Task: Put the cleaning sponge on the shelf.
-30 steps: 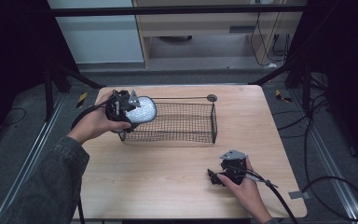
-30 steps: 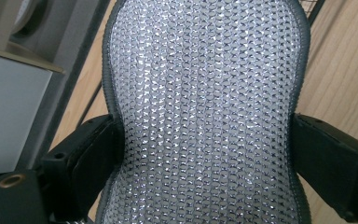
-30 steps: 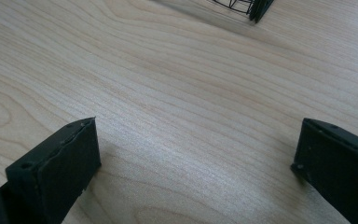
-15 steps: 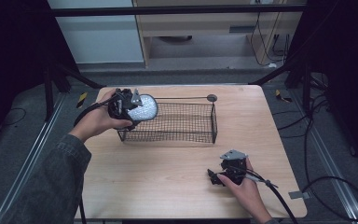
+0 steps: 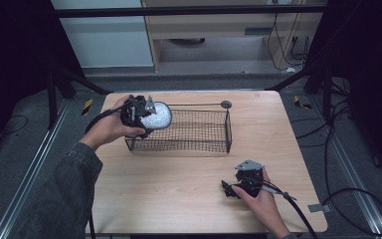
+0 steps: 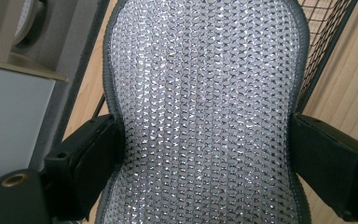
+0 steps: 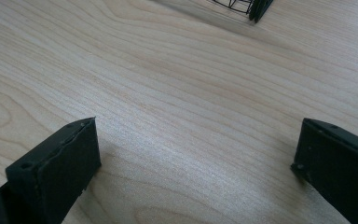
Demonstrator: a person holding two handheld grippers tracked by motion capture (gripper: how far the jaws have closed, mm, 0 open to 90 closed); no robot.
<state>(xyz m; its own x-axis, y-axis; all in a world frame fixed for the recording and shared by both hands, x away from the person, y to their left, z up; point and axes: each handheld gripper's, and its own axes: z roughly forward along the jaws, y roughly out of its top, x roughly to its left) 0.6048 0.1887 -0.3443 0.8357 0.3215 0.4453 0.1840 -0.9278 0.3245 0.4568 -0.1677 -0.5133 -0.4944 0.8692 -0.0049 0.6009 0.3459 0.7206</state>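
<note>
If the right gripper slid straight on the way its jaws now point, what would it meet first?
Bare table first; the right gripper is open with nothing between its jaws. Farther along, probably the wire basket, whose corner sits slightly right of the line.

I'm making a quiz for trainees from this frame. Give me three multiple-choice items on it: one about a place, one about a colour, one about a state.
1. Where is the silvery mesh pad?
A. at the wire basket's left end, in the left gripper
B. on the table by the right gripper
C. on the floor

2. What colour is the wire basket?
A. white
B. black
C. red

3. How do the right gripper's jaws stand?
A. shut on the pad
B. shut on the basket
C. open, with nothing between them

Answers:
1 A: the high view shows the left gripper holding the pad at the basket's left end.
2 B: its wires are dark against the light wooden table.
3 C: the right gripper view shows only bare wood between the jaws.
</note>
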